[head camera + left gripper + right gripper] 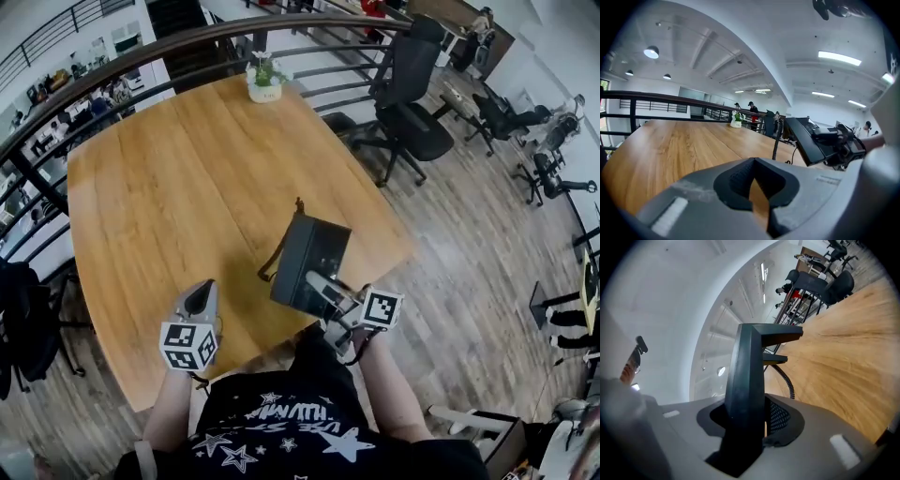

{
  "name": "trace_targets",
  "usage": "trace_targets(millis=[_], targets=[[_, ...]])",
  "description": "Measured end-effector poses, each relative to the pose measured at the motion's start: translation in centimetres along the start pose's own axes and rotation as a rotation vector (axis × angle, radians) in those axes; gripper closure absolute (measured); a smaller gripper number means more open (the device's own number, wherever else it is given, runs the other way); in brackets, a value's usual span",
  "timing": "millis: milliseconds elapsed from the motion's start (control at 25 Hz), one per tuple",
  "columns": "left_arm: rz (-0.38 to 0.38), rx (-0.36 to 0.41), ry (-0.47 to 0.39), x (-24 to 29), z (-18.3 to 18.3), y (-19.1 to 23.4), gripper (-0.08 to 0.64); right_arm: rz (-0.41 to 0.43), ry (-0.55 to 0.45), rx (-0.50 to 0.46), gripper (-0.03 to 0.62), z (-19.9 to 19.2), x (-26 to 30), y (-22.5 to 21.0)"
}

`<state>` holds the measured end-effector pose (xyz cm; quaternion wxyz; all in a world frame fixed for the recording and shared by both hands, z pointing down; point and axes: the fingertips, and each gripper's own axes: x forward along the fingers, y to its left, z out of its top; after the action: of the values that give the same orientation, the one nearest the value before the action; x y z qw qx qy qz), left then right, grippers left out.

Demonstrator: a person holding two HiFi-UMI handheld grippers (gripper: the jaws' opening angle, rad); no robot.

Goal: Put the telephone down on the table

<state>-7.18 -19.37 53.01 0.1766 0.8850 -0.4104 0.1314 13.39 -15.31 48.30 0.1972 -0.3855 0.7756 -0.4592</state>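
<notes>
Telephone (pixel 309 258), likely rigid, hefty plastic best gripped by its body edge, hung tilted over the surface's (pixel 169 187) 5 o'clock corner with the right gripper's (pixel 319 281) fingers pinching its near edge, while the left gripper's (pixel 199 298) fingers sat nearly together, empty.

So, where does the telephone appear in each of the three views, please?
Head view: the telephone is just right of centre, near the table's front edge, gripped by the right gripper.
Left gripper view: right of the middle, tilted, above the table.
Right gripper view: centre, clamped between the jaws.
Shared landmark: the wooden table.
</notes>
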Motion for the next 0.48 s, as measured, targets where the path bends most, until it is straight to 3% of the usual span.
trace_targets(millis=[480], targets=[[0.139, -0.054, -0.005, 10.9, 4.7, -5.9, 0.558, 0.108, 0.203, 0.005, 0.431, 12.3, 0.9, -6.5]])
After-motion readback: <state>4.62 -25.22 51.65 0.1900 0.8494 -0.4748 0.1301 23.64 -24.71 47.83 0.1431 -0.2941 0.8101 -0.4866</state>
